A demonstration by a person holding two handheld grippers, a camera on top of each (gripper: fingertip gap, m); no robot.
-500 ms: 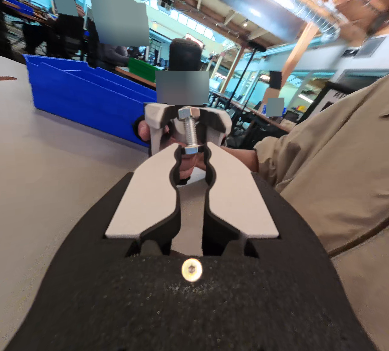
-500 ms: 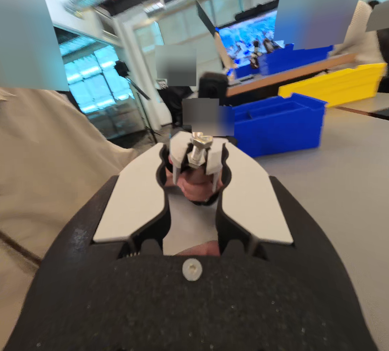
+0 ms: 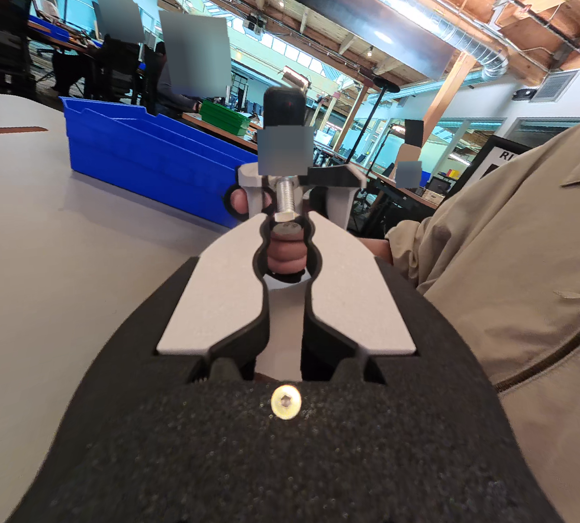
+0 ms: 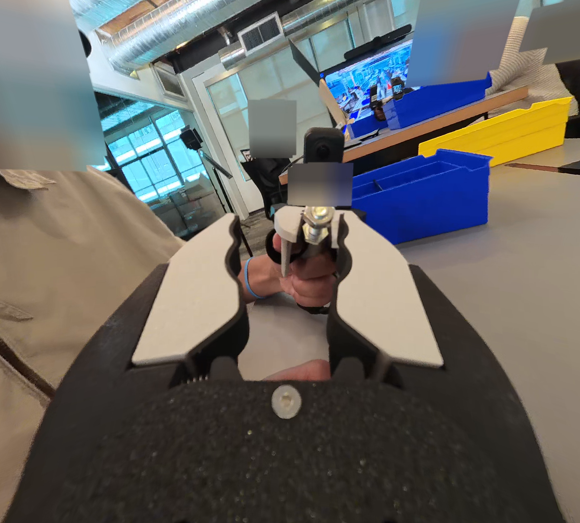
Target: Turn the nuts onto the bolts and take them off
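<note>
left gripper (image 3: 286, 221) is closed on the hex nut (image 3: 285, 216), which sits on the threaded end of a steel bolt (image 3: 285, 192) held up above the grey table (image 3: 78, 257). right gripper (image 4: 288, 241) stands wide open, clear of the bolt, gripping nothing. a blue bin (image 3: 150, 156) rests on the table behind.

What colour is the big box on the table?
Blue. The box shows best in the right wrist view.

bolt (image 3: 285, 194) head hidden by blur patch, blue bin's (image 4: 420, 203) contents unseen
</note>
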